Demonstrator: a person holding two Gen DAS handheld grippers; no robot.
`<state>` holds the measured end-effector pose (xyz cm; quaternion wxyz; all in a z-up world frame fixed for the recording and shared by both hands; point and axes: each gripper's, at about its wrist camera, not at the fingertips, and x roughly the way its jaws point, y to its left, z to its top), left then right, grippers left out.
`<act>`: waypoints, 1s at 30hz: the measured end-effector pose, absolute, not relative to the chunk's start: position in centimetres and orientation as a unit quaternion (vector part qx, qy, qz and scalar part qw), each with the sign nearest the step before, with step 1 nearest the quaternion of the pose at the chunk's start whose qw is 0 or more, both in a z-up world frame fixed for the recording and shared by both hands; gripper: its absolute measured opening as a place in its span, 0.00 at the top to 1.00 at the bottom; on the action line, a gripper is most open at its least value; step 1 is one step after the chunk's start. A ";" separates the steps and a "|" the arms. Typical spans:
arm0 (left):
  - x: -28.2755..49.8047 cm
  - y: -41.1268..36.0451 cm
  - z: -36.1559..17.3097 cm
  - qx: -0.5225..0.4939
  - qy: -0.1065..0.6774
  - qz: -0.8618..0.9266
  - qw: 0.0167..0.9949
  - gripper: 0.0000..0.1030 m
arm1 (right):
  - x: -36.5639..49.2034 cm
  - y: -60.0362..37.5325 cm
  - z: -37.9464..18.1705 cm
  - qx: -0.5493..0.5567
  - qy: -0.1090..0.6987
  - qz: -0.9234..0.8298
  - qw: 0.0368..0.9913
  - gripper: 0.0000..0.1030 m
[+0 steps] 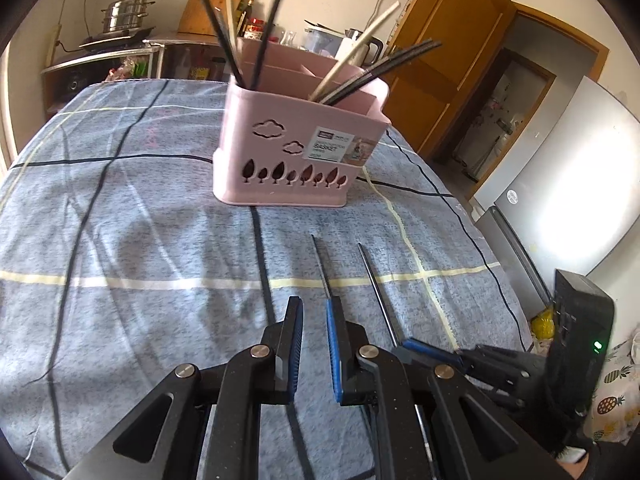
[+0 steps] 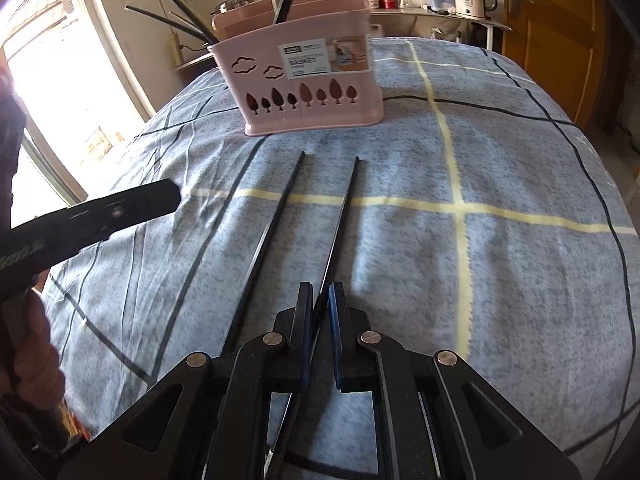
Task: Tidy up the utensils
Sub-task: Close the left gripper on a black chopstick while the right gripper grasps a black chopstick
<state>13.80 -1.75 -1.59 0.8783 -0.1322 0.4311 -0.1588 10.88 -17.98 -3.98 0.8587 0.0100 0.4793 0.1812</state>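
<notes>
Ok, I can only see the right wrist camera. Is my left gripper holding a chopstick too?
Observer: No. The left gripper has a small gap between its pads, and only the tablecloth shows through it.
Operator: Is the loose chopstick close to it?
Observer: Yes. The loose chopstick, left of the held chopstick, runs right up to the tip of the left gripper's right finger. I cannot tell whether they touch.
Operator: Does my right gripper have a light on it?
Observer: Yes, a green light glows on the body of the right gripper.
</notes>
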 end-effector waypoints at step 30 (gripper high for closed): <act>19.0 -5.0 -5.3 -0.062 0.467 -0.146 0.870 0.89 | 16.6 -18.8 -4.1 0.045 0.471 0.162 0.866 0.91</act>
